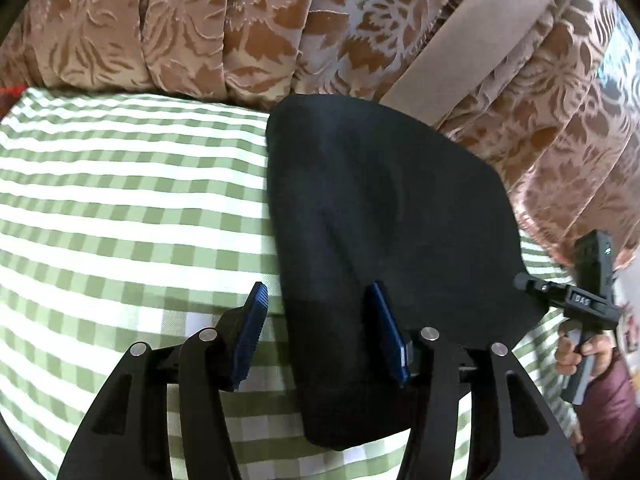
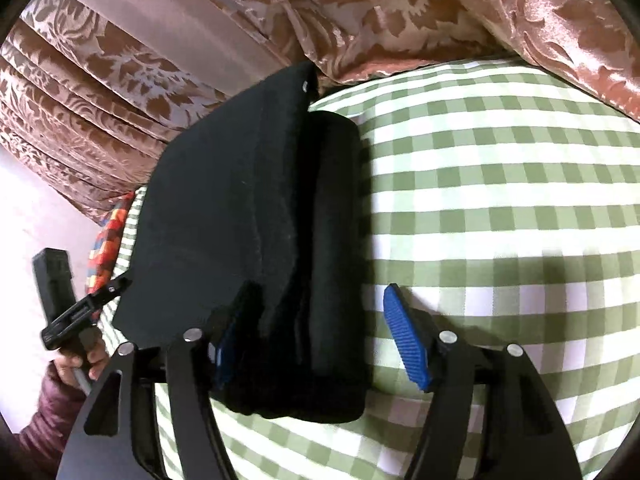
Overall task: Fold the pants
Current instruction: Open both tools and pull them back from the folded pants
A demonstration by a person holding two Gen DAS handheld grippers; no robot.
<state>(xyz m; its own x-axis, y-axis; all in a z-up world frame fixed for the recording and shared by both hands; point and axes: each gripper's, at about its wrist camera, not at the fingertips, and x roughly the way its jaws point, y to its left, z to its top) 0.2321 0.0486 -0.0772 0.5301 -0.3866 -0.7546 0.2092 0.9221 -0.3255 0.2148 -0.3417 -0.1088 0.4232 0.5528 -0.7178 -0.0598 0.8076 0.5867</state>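
The black pants (image 1: 384,216) lie folded in a compact stack on the green-and-white checked cloth (image 1: 132,208). My left gripper (image 1: 318,300) is open, its fingers straddling the left edge of the stack near its front end. In the right wrist view the pants (image 2: 256,216) show as stacked layers. My right gripper (image 2: 320,308) is open and straddles the stack's right edge near its front end. Each gripper also shows in the other's view, the right one (image 1: 520,280) at the pants' right edge and the left one (image 2: 120,284) at their left edge.
A brown floral curtain (image 1: 248,28) hangs close behind the table's far edge. A multicoloured item (image 2: 110,236) lies at the table's left side. The person's hands and maroon sleeves (image 1: 612,392) hold the grippers at the sides.
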